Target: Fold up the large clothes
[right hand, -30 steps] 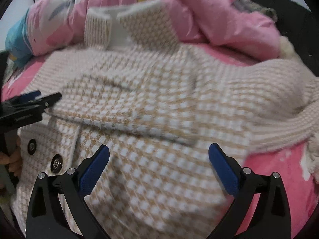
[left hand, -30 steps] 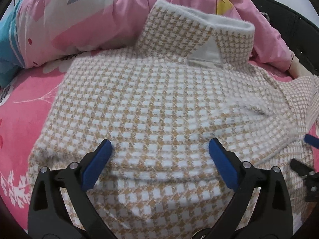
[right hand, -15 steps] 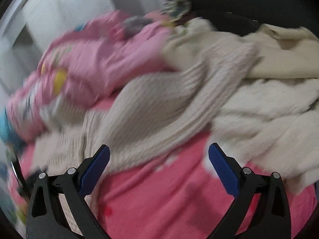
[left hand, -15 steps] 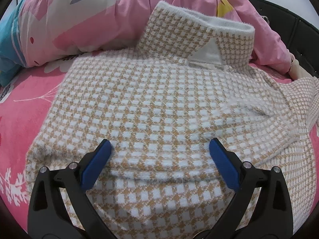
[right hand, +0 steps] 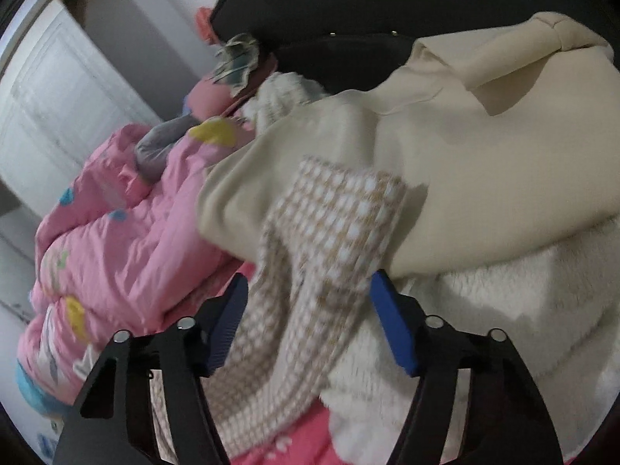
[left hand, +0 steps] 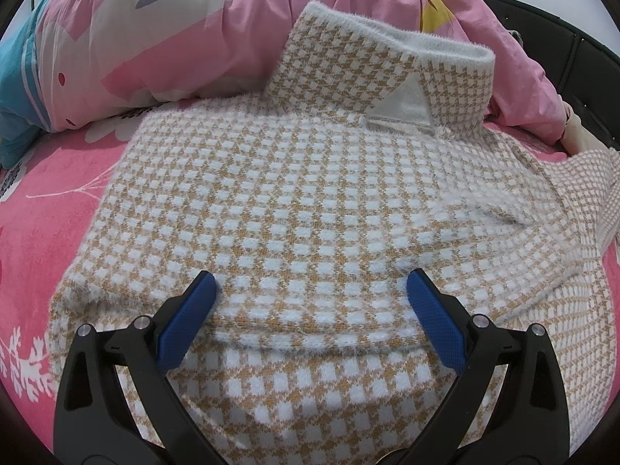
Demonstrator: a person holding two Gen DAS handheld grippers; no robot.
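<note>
Between right gripper (right hand: pixel 308 302) pads: houndstooth sleeve (right hand: pixel 333 232), none earlier, jaws closing | left gripper (left hand: pixel 310 302) spread wide over houndstooth coat (left hand: pixel 294 201) | pink bedsheet (left hand: pixel 50 209), white door (right hand: pixel 42 89).

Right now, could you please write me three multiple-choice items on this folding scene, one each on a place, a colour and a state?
1. Where does the sleeve of the checked jacket lie in the right wrist view?
A. Between the right gripper's fingers
B. Under the pink quilt
C. On the black headboard

2. What colour are the pads on the left gripper?
A. Red
B. Blue
C. Green

3. How does the left gripper stand?
A. Shut on the collar
B. Shut on the white label
C. Open over the jacket's back

Answers:
1 A: the checked sleeve runs up between the fingers of the right gripper, whose jaws are closing around it.
2 B: both pads show blue against the black fingers.
3 C: its fingers stand wide apart, with the collar and label far beyond them.
</note>
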